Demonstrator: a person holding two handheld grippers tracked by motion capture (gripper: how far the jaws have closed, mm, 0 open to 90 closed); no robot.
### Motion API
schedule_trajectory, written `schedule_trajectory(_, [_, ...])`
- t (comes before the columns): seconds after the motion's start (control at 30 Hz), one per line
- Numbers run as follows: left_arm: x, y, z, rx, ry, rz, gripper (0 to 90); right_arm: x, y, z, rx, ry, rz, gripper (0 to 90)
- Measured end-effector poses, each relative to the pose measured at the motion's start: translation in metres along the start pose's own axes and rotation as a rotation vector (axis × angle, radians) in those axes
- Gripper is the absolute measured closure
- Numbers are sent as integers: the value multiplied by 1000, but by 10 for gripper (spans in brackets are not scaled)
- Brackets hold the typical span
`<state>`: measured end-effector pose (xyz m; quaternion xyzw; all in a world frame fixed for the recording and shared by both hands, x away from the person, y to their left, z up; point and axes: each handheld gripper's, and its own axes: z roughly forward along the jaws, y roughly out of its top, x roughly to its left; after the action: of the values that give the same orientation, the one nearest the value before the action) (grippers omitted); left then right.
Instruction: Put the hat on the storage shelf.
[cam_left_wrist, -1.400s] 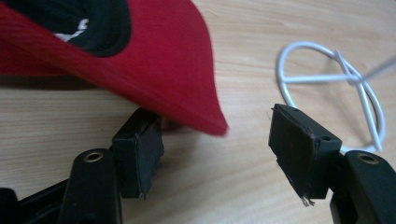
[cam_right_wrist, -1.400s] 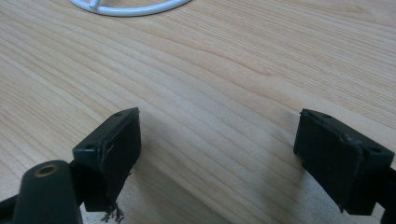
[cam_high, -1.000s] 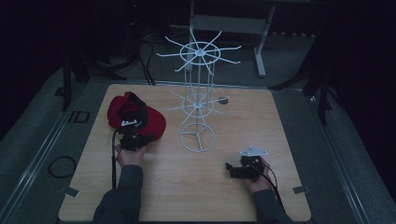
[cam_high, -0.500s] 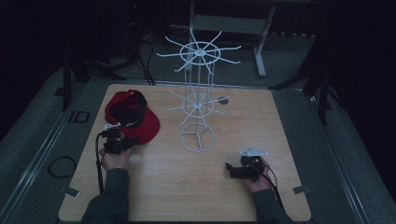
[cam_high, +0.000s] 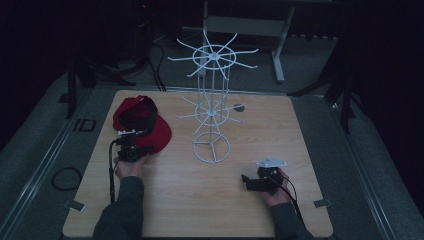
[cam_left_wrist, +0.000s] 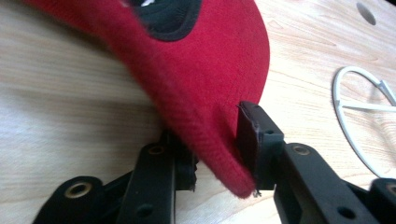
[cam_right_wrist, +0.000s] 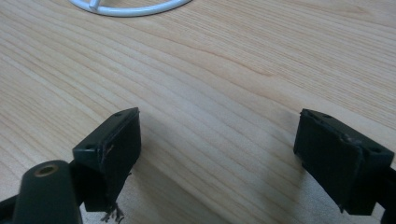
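High view: red cap (cam_high: 150, 129) nearer table edge.

Red cap (cam_left_wrist: 201, 88) crown cut off; rack ring (cam_right_wrist: 130, 7) cropped

Red woven-cloth cap (cam_left_wrist: 205, 88), matt black plastic tongs (cam_left_wrist: 219, 158), pale wood-grain table (cam_right_wrist: 243, 70), white wire rack (cam_high: 212, 107).
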<state>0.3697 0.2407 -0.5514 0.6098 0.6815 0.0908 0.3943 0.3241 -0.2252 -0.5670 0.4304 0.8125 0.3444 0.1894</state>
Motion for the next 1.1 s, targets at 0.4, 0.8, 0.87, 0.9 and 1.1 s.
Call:
schedule_trajectory(0.4, [9, -1, -22, -23, -69, 59, 844, 0, 0, 0, 0, 0, 0, 147])
schedule_trajectory(0.8, [-3, -4, -30, -102, -67, 136, 860, 0, 0, 0, -1, 0, -1, 147])
schedule_trajectory(0.87, [-4, -3, -34, -124, -78, 140, 860, 0, 0, 0, 0, 0, -1, 147])
schedule_trajectory(0.9, [-6, -2, -36, -137, -81, 145, 859, 0, 0, 0, -1, 0, -1, 147])
schedule_trajectory(1.1, [-10, 2, -49, -185, -87, 161, 859, 0, 0, 0, -1, 0, -1, 147])
